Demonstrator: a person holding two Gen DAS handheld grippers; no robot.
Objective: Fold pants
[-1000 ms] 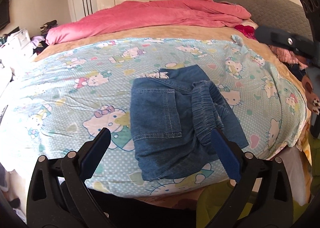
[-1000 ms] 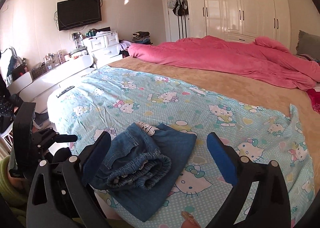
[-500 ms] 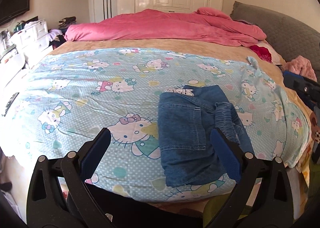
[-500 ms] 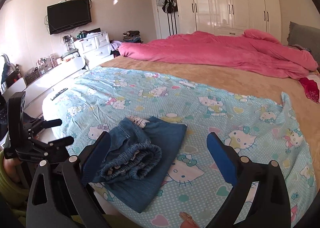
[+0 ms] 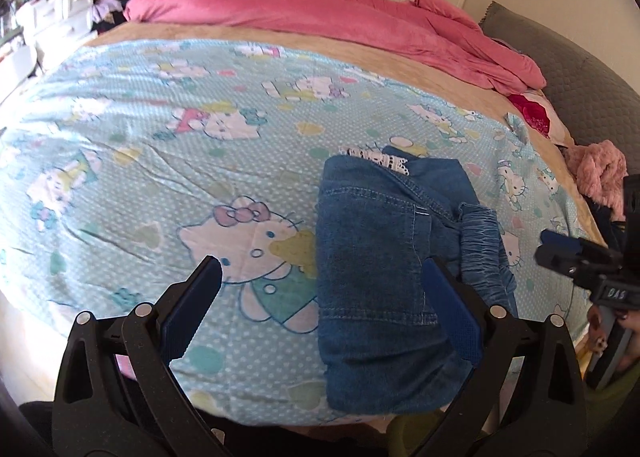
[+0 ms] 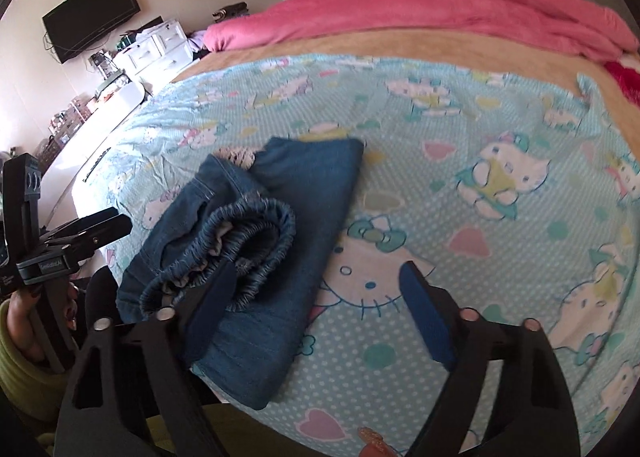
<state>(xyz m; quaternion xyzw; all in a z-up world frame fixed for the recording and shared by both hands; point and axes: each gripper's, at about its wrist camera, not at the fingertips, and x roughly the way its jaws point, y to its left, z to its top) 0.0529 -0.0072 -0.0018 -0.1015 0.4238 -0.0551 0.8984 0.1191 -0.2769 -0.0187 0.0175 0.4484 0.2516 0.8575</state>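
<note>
The blue denim pants (image 5: pixel 380 273) lie folded in a compact bundle near the front edge of the bed, elastic waistband (image 6: pixel 240 233) bunched on top, white lace trim (image 5: pixel 378 159) at the far end. They also show in the right wrist view (image 6: pixel 288 213). My left gripper (image 5: pixel 320 293) is open and empty, low over the pants' left part. My right gripper (image 6: pixel 316 293) is open and empty, its left finger over the waistband side. Each gripper shows at the edge of the other's view: the right one (image 5: pixel 576 257) and the left one (image 6: pixel 80 233).
The pants rest on a light blue Hello Kitty sheet (image 5: pixel 160 145) over a tan blanket (image 5: pixel 280 37). A pink duvet (image 5: pixel 340 13) lies across the far side. Grey headboard (image 5: pixel 580 89) at right; white drawers (image 6: pixel 156 49) and wall TV (image 6: pixel 92 25) at left.
Both grippers have moved lower and closer to the bed and the pants. The pants have not moved. Both grippers stay open.
</note>
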